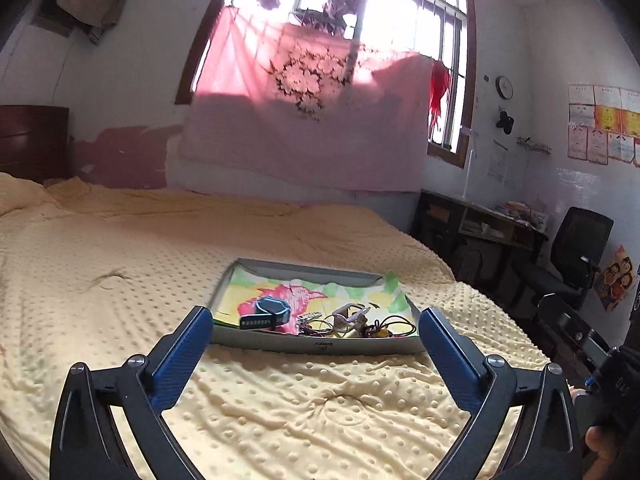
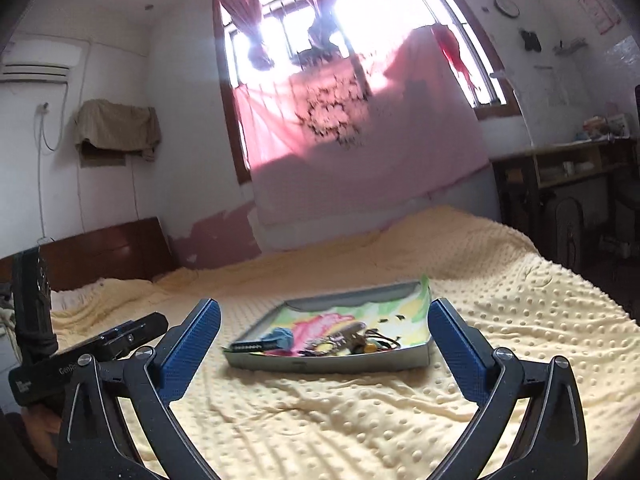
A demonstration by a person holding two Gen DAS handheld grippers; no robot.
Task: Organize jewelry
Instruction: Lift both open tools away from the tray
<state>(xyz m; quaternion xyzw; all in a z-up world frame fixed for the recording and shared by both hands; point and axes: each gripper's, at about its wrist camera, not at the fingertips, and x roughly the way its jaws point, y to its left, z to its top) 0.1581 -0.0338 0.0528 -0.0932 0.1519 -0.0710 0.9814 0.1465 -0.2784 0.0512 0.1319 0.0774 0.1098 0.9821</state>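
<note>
both tongs [image 1: 316, 334] [image 2: 324, 326] wide apart, facing jewelry tray [image 1: 320, 347]

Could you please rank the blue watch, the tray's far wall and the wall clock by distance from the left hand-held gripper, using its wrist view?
1. Blue watch, in the tray's near left part.
2. Tray's far wall, behind the jewelry.
3. Wall clock, upper right, on the room's wall.

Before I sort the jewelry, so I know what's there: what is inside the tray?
The tray holds a blue watch, tangled cords and small pieces on a colourful liner. Anything beneath the tangle is hidden.
</note>
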